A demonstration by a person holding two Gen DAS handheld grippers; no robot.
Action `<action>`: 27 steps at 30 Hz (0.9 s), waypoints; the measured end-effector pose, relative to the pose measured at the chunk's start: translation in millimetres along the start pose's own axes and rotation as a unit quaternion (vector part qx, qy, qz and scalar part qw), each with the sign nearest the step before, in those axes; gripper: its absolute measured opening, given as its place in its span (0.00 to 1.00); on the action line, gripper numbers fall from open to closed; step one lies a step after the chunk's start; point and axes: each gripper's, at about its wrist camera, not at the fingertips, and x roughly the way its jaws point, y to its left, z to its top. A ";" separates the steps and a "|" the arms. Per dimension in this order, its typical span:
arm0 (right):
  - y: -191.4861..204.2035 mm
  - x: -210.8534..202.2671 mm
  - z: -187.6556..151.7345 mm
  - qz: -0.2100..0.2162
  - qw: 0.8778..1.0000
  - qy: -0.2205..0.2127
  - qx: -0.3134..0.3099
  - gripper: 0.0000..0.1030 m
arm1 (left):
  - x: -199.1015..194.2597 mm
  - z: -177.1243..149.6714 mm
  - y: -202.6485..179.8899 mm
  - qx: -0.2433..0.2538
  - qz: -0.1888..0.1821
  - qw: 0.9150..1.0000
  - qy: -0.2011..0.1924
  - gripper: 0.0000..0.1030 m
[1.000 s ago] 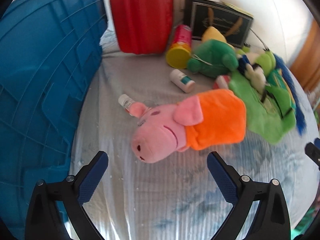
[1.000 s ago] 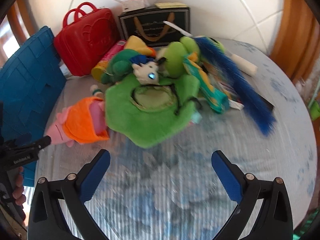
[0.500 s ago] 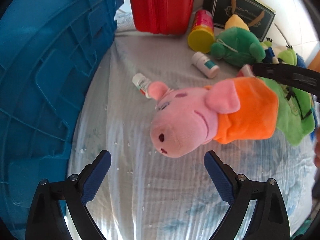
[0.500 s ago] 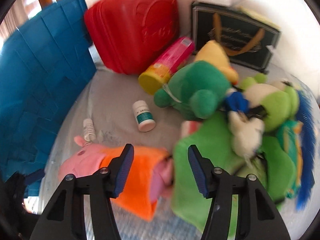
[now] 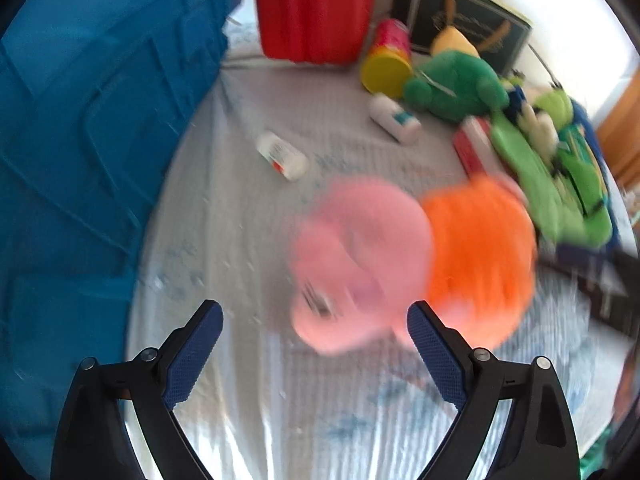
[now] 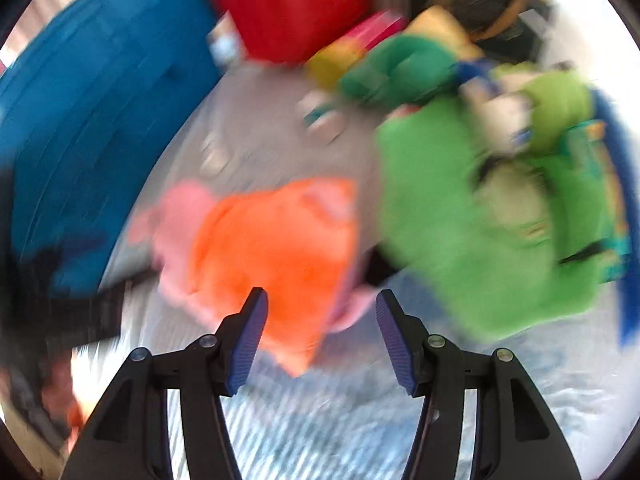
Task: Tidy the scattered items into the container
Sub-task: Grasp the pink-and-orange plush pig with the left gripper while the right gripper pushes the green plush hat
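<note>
The pink pig plush (image 5: 360,264) in its orange dress lies on the pale striped cloth (image 5: 248,380), blurred in both views, its snout toward the blue crate (image 5: 80,140) that rises at the left. The left gripper (image 5: 314,348) hangs over the pig's head with its fingers (image 5: 192,356) spread wide, one to each side of the snout, not touching it. The right gripper (image 6: 318,336) is at the dress end (image 6: 276,248); its fingers (image 6: 246,340) stand at a narrow gap with the orange hem between them, but the blur hides whether they press on it. Past the pig lie two small white bottles (image 5: 282,156), a yellow-capped tube (image 5: 386,62), a dark green plush (image 5: 452,84) and a light green plush heap (image 5: 548,168). A red case (image 5: 316,8) and a black bag (image 5: 464,20) stand behind them.
</note>
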 end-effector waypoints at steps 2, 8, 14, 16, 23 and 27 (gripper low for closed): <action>-6.7 2.6 18.9 -0.016 0.999 -0.028 0.012 0.54 | 7.8 -8.3 -8.8 0.013 -0.006 1.000 0.012 0.92; 6.5 62.3 58.1 -0.078 0.996 0.004 -0.044 0.55 | 40.6 -6.3 -2.5 -0.007 0.032 0.999 0.013 0.87; 24.7 55.1 14.5 -0.068 0.994 0.054 -0.062 0.54 | 38.2 31.8 25.9 -0.062 0.048 0.997 -0.022 0.83; 26.6 47.9 -3.2 -0.031 0.997 0.062 -0.040 0.54 | 27.9 47.1 18.3 -0.054 0.038 0.997 -0.039 0.83; 23.0 35.1 -40.5 0.052 0.995 0.070 0.043 0.54 | -2.9 52.1 -38.1 0.030 -0.020 0.999 -0.039 0.85; -6.2 12.1 -46.4 0.024 0.995 0.049 0.083 0.65 | -5.9 44.7 -67.1 0.069 -0.036 0.997 -0.029 0.85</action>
